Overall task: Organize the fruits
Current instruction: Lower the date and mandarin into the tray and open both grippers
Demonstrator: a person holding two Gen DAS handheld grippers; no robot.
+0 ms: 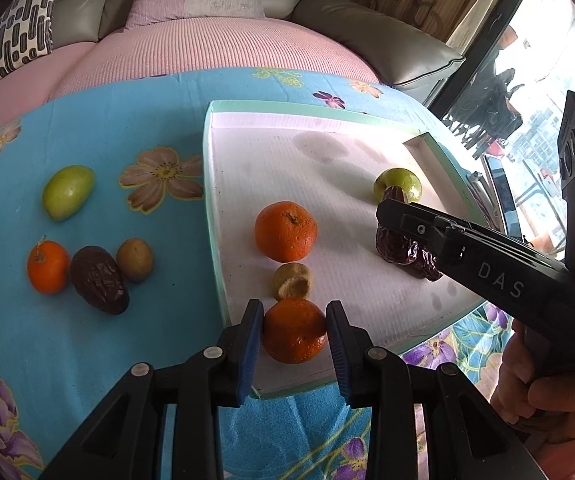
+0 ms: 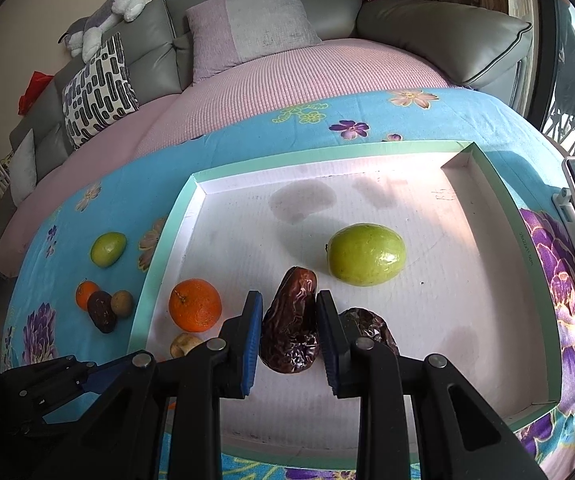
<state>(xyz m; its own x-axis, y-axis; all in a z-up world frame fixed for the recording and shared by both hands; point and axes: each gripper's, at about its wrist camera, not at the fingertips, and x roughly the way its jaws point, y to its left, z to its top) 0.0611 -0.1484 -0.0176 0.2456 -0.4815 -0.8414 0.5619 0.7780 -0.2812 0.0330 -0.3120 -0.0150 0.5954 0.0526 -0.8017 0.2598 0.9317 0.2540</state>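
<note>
Floral cloth (image 1: 87, 360) (blue) w/ tray (image 2: 159, 264), loose fruit (image 1: 68, 192).

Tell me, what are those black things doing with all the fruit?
A person is sorting fruit into a white tray. The left tongs are closed on an orange at the tray's near edge, and the right tongs grip a brown date over the tray. Another orange, a green fruit and a second date already sit inside. Four fruits wait on the blue flowered cloth.
</note>
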